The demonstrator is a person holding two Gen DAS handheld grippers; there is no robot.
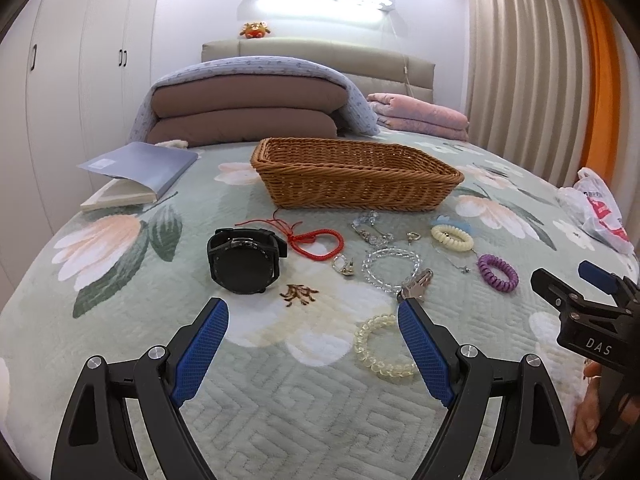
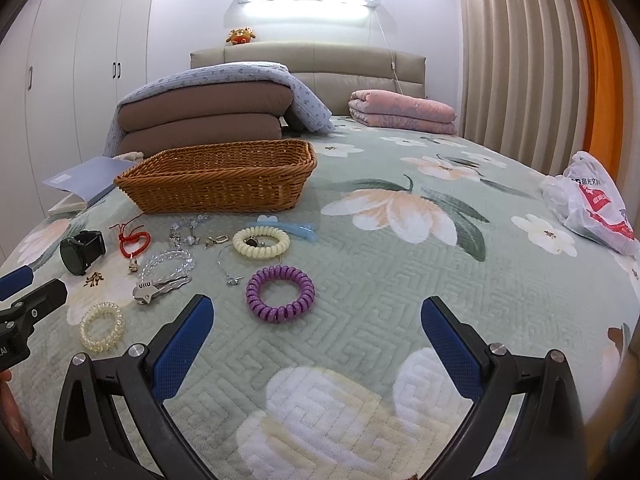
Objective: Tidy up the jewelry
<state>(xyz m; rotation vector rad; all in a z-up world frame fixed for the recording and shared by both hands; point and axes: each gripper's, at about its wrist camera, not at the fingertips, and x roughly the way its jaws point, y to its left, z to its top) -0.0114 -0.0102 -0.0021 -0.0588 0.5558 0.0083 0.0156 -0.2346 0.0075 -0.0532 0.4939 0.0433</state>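
Nearest me, both my claws, left gripper [image 1: 312,312] and right gripper [image 2: 316,312], hang released over the floral quilt [image 2: 400,280]; jewelry lies scattered beyond, purple coil [image 2: 280,294] closest, then the wicker basket [image 1: 356,178], folded bedding [image 1: 244,112] and headboard [image 1: 320,56] farthest.

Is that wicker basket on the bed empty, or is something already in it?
It looks empty: the wicker basket shows only bare weave inside, though its near wall hides the floor. The jewelry lies on the bedspread.
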